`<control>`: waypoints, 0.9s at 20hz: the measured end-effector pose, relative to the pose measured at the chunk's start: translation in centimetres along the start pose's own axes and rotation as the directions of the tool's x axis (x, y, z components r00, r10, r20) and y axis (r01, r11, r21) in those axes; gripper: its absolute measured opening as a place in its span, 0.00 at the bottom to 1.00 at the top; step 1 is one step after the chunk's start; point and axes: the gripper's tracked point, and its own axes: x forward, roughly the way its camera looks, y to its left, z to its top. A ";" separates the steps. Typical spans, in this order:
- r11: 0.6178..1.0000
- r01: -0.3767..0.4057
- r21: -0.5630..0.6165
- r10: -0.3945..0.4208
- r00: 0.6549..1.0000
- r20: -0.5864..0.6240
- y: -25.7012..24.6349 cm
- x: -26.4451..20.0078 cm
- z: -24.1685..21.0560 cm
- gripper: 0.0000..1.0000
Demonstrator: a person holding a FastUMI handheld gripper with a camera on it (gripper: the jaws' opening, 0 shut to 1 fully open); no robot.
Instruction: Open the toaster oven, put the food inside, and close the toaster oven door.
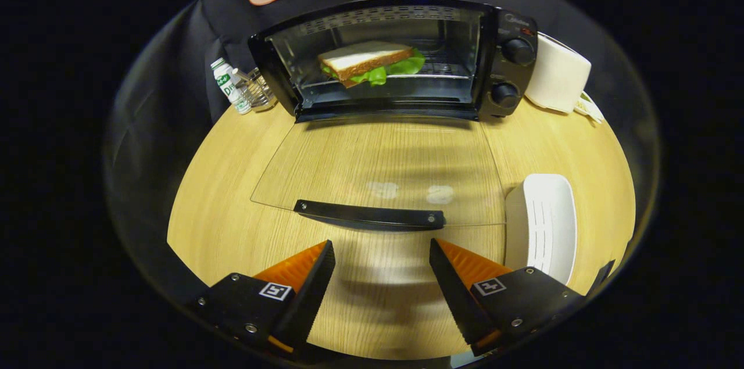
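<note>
The toaster oven (395, 61) is black with a clear glass door (378, 165) and a black handle (369, 215). Inside, the sandwich (369, 62) shows white bread, brown crust and green lettuce. The bench (232, 194) is pale wood grain; the tray (540, 224) is white, and the bottle (229, 87) white with green print.

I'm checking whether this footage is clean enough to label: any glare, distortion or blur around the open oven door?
Gripper view: fisheye bends the table edge into a curve; the glass door lying open carries two pale ceiling-light reflections and stays see-through; the sandwich on the toaster oven rack is sharp; the open tool casts a soft shadow on the wood.
</note>
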 end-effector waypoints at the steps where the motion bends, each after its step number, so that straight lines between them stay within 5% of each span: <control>1: 1.000 -0.007 -0.015 0.007 1.000 -0.013 0.1 0.4 -0.1 0.97; 9: 0.997 -0.061 -0.046 0.062 0.998 0.021 0.8 -1.0 2.2 0.96; 18: 0.995 -0.003 -0.097 0.031 0.957 0.288 -0.3 -4.9 15.2 0.95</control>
